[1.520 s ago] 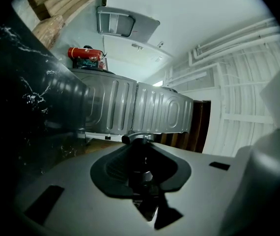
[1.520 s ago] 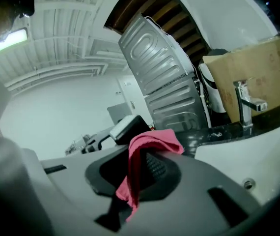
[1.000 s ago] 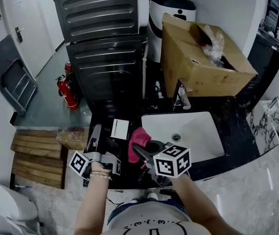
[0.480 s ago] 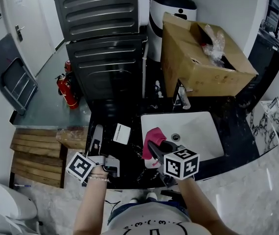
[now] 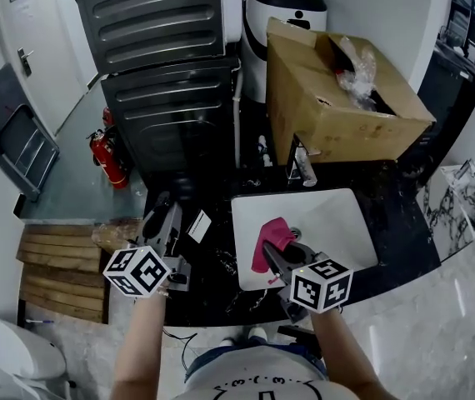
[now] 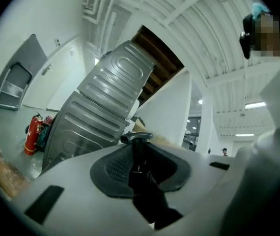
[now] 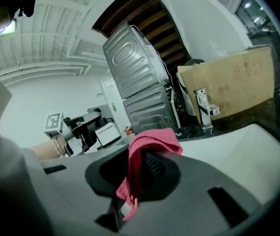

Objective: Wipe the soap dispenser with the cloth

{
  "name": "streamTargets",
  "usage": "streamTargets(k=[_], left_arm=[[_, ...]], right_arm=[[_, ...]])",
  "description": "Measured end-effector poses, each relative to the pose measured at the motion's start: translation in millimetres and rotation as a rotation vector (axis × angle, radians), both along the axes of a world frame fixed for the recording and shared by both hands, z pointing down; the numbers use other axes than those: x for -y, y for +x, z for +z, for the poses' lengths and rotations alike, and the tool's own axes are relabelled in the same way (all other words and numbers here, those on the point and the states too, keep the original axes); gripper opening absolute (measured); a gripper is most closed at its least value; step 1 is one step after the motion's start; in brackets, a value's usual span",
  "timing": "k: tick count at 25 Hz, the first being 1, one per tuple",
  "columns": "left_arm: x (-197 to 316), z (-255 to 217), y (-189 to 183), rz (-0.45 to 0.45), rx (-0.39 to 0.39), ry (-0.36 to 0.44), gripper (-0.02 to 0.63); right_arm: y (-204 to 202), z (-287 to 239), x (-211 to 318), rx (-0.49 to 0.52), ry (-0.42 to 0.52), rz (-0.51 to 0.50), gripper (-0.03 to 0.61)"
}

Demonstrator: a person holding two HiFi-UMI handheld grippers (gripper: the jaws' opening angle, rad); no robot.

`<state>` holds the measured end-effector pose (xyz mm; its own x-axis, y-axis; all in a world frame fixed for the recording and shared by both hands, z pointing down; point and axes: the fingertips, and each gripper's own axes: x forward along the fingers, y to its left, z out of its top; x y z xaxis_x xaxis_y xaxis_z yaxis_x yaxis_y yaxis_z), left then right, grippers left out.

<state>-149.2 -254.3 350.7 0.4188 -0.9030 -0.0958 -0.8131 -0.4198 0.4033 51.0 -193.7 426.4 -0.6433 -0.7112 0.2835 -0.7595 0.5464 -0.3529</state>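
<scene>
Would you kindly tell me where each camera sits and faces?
Head view: on the person's head, looking steeply down at the sink; both forearms, left gripper and right gripper show.
Left gripper view: on the left gripper, facing stacked appliances past the clamped soap dispenser; white shirt shows.
Right gripper view: on the right gripper, facing the faucet over its clamped cloth; left hand shows.
Both gripper views share the appliances.

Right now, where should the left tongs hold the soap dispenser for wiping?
Grip the soap dispenser by the narrow neck under its pump head, from the left as the left tongs do; its white label then faces the cloth.
</scene>
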Motion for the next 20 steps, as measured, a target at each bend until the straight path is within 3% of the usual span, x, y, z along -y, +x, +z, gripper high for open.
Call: streamTargets(k=[9, 13, 20], left_arm=[[74, 28, 27, 0.252, 0.279, -0.004, 0.091], [116, 38, 37, 0.345, 0.344, -0.007, 0.091], [174, 87, 53, 0.432, 0.401, -0.049, 0.091]], right_arm=[[15, 12, 4, -0.027, -0.004, -0.018, 0.049], [23, 19, 14, -0.05, -0.031, -0.006, 0.049], [24, 35, 28, -0.073, -0.084, 0.026, 0.049]])
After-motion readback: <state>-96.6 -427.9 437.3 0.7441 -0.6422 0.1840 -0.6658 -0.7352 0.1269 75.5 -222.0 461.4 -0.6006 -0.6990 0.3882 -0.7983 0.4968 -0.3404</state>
